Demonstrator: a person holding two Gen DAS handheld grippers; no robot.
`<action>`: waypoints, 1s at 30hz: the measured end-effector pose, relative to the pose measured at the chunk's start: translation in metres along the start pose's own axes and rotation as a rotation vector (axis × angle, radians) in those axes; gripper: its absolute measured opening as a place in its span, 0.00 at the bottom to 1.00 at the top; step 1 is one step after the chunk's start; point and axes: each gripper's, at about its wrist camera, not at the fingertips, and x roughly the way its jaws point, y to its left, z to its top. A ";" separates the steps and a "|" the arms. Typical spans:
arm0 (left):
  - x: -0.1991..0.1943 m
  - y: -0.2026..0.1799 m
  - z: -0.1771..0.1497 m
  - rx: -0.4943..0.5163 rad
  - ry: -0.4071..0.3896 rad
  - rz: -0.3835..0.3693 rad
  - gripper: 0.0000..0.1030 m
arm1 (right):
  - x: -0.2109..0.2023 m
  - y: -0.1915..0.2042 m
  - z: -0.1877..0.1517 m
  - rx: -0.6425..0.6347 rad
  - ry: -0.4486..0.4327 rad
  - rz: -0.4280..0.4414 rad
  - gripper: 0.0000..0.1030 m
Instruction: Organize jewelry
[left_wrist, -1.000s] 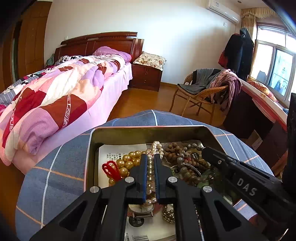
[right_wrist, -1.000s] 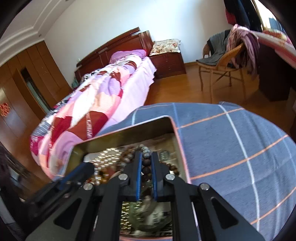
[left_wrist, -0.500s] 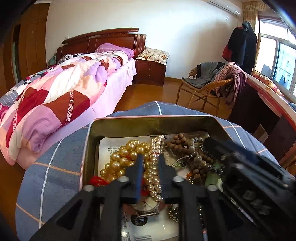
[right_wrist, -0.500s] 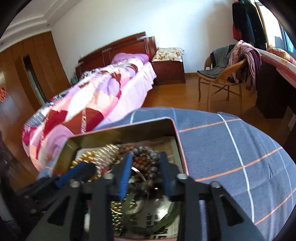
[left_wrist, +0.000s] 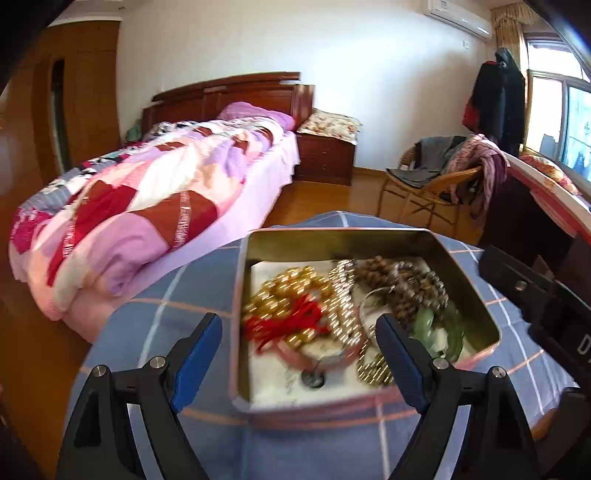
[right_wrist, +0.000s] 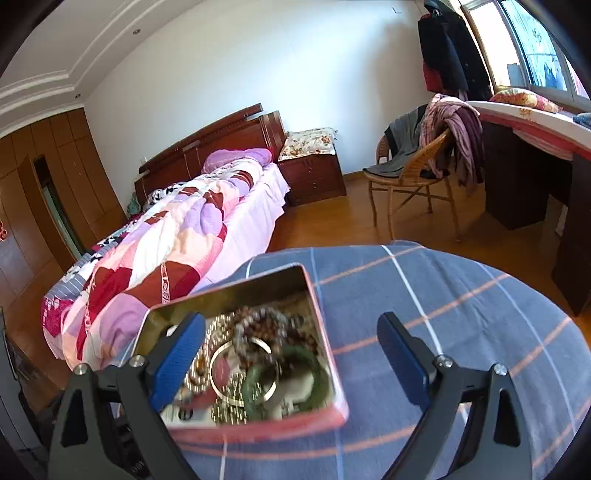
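Observation:
A metal tin (left_wrist: 332, 236) (right_wrist: 328, 339) sits on a blue checked tablecloth and holds a heap of jewelry. In it lie gold beads (left_wrist: 284, 284), a red cord (left_wrist: 291, 325), a pearl strand (left_wrist: 343, 295), brown wooden beads (left_wrist: 406, 280) (right_wrist: 258, 317), a green bangle (left_wrist: 439, 332) (right_wrist: 295, 373) and a silver bangle (right_wrist: 243, 373). My left gripper (left_wrist: 299, 343) hovers over the tin's near edge, its jaws opening, nothing between them. My right gripper (right_wrist: 291, 350) hangs above the tin's right side, jaws also opening and empty. Its black body shows at the right of the left wrist view.
The tin rests on a round table under the blue cloth (right_wrist: 443, 295). Beyond stand a bed with a pink patchwork quilt (left_wrist: 147, 206), a wicker chair draped with clothes (right_wrist: 421, 155) and a desk by the window (right_wrist: 535, 147).
Both grippers were shut on bead strands in the tin; both have opened wide, let the strands drop, and drawn back and up from the tin.

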 end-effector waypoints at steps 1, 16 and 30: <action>-0.005 0.002 -0.003 -0.003 -0.009 0.011 0.83 | -0.007 0.001 -0.003 -0.011 -0.007 -0.015 0.95; -0.063 0.008 -0.045 0.016 -0.128 0.107 0.83 | -0.076 0.002 -0.035 -0.078 -0.145 -0.096 0.97; -0.122 0.003 -0.055 0.024 -0.128 0.100 0.83 | -0.138 0.018 -0.043 -0.123 -0.169 -0.114 1.00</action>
